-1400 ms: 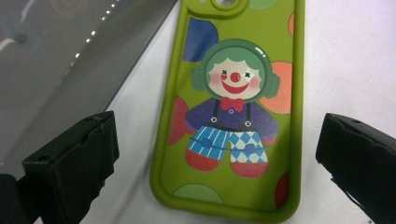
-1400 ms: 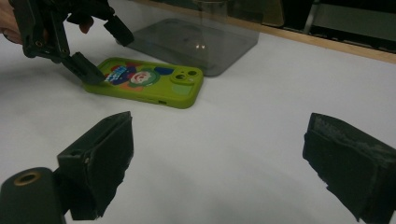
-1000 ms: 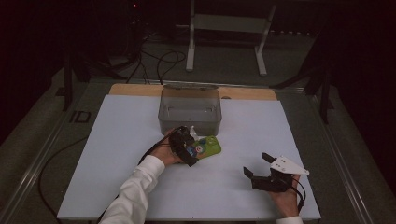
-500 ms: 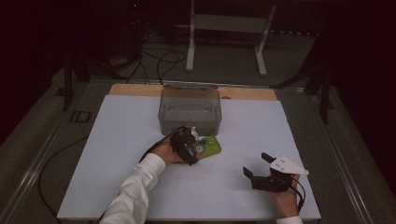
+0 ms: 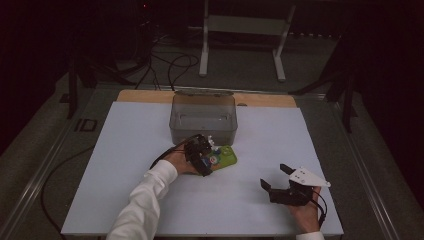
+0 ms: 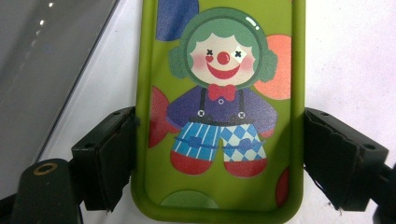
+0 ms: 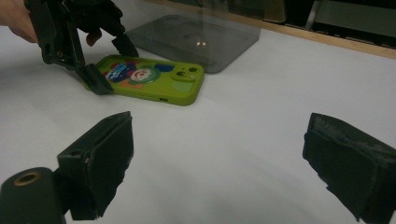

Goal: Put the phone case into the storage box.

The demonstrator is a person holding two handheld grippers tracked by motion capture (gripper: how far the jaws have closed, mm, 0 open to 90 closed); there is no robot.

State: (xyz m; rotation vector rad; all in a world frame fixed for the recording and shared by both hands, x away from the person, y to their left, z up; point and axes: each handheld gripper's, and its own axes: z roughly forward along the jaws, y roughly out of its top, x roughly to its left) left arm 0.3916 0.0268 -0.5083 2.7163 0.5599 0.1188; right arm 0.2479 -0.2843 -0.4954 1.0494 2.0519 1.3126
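High view, progress: a green phone case [image 5: 223, 157] is seen lying flat on the white table [image 5: 125, 150] at frame centre, just in front of a clear plastic box [image 5: 203, 117]; the left gripper [image 5: 201, 159] has just been closing and is clamped across it. The grasp is judged done; lifting and, presumably, placing in the box are judged left.
High view, right gripper [image 5: 272, 176]: held at lower right, well apart from the case, jaws spread, nothing between them.
Left gripper view, grip: both pads are pressed against the long edges of the case [image 6: 219, 112].
Left gripper view, writing: none readable; a cartoon clown is printed on the case.
Right gripper view, case [image 7: 154, 77]: seen at upper left, flat on the table, camera cut-out toward the box [image 7: 196, 39]; no brand can be read.
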